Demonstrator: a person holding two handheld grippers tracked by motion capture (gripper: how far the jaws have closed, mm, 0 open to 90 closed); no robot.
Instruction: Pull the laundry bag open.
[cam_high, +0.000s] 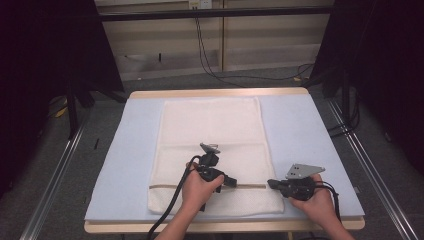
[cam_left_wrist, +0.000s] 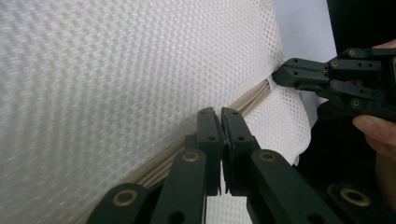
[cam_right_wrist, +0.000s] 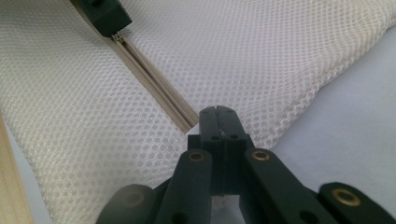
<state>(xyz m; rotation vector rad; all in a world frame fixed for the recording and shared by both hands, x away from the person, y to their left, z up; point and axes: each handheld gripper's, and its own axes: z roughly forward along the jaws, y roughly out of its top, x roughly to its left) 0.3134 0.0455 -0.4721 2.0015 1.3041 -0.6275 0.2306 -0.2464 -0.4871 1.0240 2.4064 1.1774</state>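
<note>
A white mesh bag (cam_high: 210, 135) lies flat on the blue table cover (cam_high: 300, 130), with a beige zipper (cam_high: 250, 185) running across near its front edge. My left gripper (cam_high: 234, 182) sits at the middle of the zipper (cam_left_wrist: 252, 98). Its jaws (cam_left_wrist: 220, 111) are pressed together on the zipper line, and the pull itself is hidden under them. My right gripper (cam_high: 270, 183) is at the bag's right edge. It is shut (cam_right_wrist: 218, 111) on the end of the zipper (cam_right_wrist: 154, 79). The left gripper's tip (cam_right_wrist: 116, 30) shows farther along the same zipper.
The light wooden table edge (cam_high: 225, 93) frames the blue cover. Metal floor rails (cam_high: 55, 170) run along both sides. Dark curtains and stands (cam_high: 345, 85) flank the table, and cables (cam_high: 210, 65) trail on the floor behind it.
</note>
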